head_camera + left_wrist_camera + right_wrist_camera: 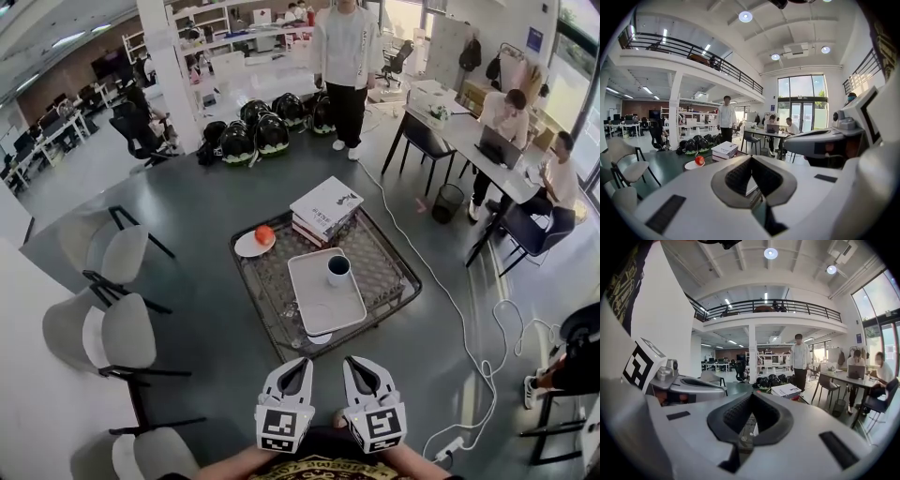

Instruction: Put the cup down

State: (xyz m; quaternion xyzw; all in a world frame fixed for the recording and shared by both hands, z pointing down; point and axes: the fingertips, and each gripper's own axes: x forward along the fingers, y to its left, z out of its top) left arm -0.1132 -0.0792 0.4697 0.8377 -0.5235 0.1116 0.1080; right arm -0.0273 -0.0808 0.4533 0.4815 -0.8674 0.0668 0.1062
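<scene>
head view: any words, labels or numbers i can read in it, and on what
None can be read.
Top book: cover print too small.
Blue sign, top right: blurred.
Shirt at the bottom edge: yellow print, cut off.
Left tongs and right tongs: square marker patterns, no words.

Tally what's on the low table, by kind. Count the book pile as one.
Tray: 1
Cup: 1
Plate: 1
Red fruit: 1
Book pile: 1
White disc, peeking from under the tray's near edge: 1
Total: 6
</scene>
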